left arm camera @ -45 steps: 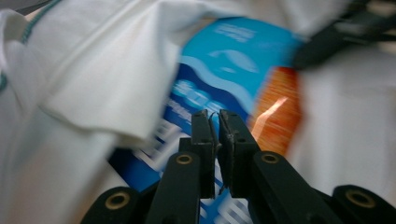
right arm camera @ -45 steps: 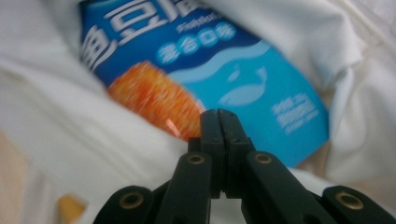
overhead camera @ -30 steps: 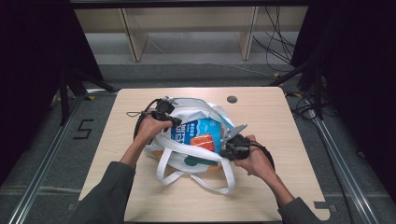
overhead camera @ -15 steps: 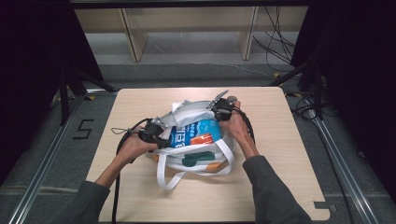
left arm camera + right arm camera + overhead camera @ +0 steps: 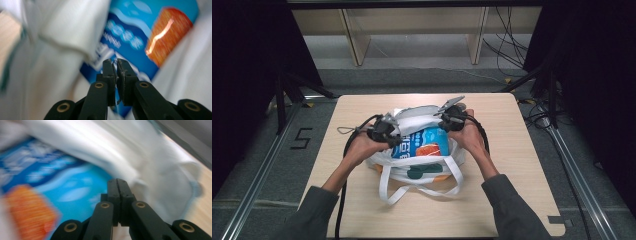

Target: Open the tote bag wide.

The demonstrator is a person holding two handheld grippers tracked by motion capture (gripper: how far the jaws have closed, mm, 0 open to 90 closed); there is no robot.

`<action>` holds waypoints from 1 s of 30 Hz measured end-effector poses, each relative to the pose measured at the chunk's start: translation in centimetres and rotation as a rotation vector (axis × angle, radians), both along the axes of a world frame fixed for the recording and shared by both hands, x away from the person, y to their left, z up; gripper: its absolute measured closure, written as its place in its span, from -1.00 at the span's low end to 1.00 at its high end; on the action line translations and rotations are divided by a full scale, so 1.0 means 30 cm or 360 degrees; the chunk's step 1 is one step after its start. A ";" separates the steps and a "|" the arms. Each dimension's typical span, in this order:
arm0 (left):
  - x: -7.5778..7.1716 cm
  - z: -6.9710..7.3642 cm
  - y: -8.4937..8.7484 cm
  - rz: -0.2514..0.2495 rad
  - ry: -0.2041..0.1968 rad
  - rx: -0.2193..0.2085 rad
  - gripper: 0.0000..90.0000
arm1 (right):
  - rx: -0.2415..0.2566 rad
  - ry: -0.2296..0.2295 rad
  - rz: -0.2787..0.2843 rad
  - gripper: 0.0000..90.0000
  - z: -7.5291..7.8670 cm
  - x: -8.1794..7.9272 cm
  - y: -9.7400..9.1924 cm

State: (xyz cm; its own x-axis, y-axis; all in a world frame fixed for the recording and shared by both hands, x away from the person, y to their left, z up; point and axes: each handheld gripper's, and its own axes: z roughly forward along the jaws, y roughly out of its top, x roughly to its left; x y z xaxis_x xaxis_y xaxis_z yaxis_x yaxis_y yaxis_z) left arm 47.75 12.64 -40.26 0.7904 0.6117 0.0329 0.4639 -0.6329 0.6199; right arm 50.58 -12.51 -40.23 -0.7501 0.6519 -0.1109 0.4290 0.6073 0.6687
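Note:
A white tote bag [image 5: 412, 116] lies on the wooden table [image 5: 522, 165], its straps [image 5: 422, 187] trailing toward me. Inside it is a blue packet [image 5: 424, 142] with an orange patch [image 5: 167, 32]. My left gripper [image 5: 398, 141] is at the bag's left rim, over the packet. Its jaws [image 5: 115, 62] have just been opening and stand a narrow slit apart, with no more than a thin wisp in the gap. My right gripper [image 5: 444, 123] is at the far right rim, shut [image 5: 117, 181] with nothing between its jaws, the white fabric [image 5: 160, 177] just beyond.
Bare tabletop surrounds the bag on all sides. A black tape mark [image 5: 558, 220] sits at the near right corner. Wooden shelf legs [image 5: 354, 35] stand beyond the table, cables [image 5: 537, 115] lie on the floor at right, and a "5" marker [image 5: 302, 137] at left.
My right hand has swung from the bag's near right side up to its far right rim. My left hand went out to the left, then came back in to the rim.

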 end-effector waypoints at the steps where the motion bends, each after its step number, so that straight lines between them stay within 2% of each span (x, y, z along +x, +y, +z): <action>1: 0.035 0.001 -0.021 0.0025 0.0010 0.0004 0.87 | 0.0064 0.0049 0.0097 1.00 0.000 -0.064 0.014; 2: 0.063 -0.002 -0.036 0.0061 0.0013 0.0007 0.87 | 0.0064 0.0049 0.0097 1.00 0.000 -0.064 0.014; 3: 0.108 -0.016 -0.053 0.0119 0.0040 0.0021 0.90 | 0.0050 0.0095 0.0212 1.00 -0.009 -0.120 0.026; 4: 0.108 -0.016 -0.053 0.0119 0.0040 0.0021 0.92 | 0.0050 0.0095 0.0212 1.00 -0.009 -0.120 0.026; 5: 0.138 -0.027 -0.056 0.0159 0.0044 0.0049 0.92 | 0.0074 0.0121 0.0250 1.00 -0.025 -0.156 0.033; 6: 0.157 -0.036 -0.056 0.0198 0.0030 0.0082 0.95 | 0.0062 0.0146 0.0308 1.00 -0.040 -0.195 0.033; 8: 0.186 -0.052 -0.050 0.0269 -0.0008 0.0125 0.98 | 0.0020 0.0201 0.0365 1.00 -0.069 -0.246 0.023; 9: 0.200 -0.060 -0.043 0.0305 -0.0008 0.0114 0.98 | 0.0022 0.0267 0.0439 1.00 -0.105 -0.276 0.008; 11: 0.223 -0.073 -0.028 0.0383 0.0003 0.0061 0.99 | 0.0024 0.0264 0.0460 1.00 -0.119 -0.282 0.004; 12: 0.232 -0.079 -0.024 0.0409 -0.0005 0.0069 0.99 | 0.0026 0.0330 0.0406 1.00 -0.134 -0.303 0.002; 13: 0.241 -0.086 -0.025 0.0419 -0.0017 0.0094 0.99 | 0.0046 0.0303 0.0419 1.00 -0.150 -0.305 0.005; 15: 0.250 -0.095 -0.030 0.0456 -0.0023 0.0090 0.99 | -0.0020 0.0266 0.0461 1.00 -0.163 -0.311 0.015; 16: 0.252 -0.094 -0.033 0.0458 -0.0006 0.0101 0.99 | -0.0036 0.0245 0.0482 1.00 -0.166 -0.313 0.019; 17: 0.251 -0.091 -0.034 0.0453 -0.0001 0.0107 0.98 | -0.0034 0.0255 0.0443 1.00 -0.165 -0.319 0.020; 18: 0.245 -0.083 -0.034 0.0442 -0.0005 0.0096 0.98 | -0.0021 0.0258 0.0454 1.00 -0.162 -0.315 0.017; 19: 0.232 -0.071 -0.031 0.0413 -0.0006 0.0083 0.96 | 0.0001 0.0236 0.0435 1.00 -0.159 -0.316 0.014; 20: 0.214 -0.057 -0.027 0.0370 -0.0008 0.0068 0.89 | 0.0020 0.0212 0.0457 1.00 -0.151 -0.312 0.007; 21: 0.190 -0.043 -0.020 0.0336 -0.0022 0.0058 0.84 | 0.0066 0.0220 0.0411 1.00 -0.142 -0.318 0.000; 22: 0.163 -0.029 -0.011 0.0307 -0.0042 0.0054 0.83 | 0.0076 0.0179 0.0426 1.00 -0.132 -0.313 -0.008; 23: 0.135 -0.019 0.001 0.0275 -0.0048 0.0031 0.83 | 0.0103 0.0182 0.0403 1.00 -0.119 -0.312 -0.016; 24: 0.110 -0.013 0.014 0.0243 -0.0027 -0.0012 0.83 | 0.0137 0.0154 0.0383 1.00 -0.106 -0.309 -0.023; 25: 0.086 -0.013 0.025 0.0203 -0.0005 -0.0037 0.82 | 0.0151 0.0161 0.0345 1.00 -0.090 -0.306 -0.033; 27: 0.041 -0.020 0.045 0.0166 -0.0021 0.0004 0.80 | 0.0184 0.0106 0.0325 1.00 -0.075 -0.297 -0.047; 30: -0.001 -0.043 0.086 0.0134 0.0003 0.0014 0.78 | 0.0163 0.0066 0.0283 1.00 -0.072 -0.295 -0.065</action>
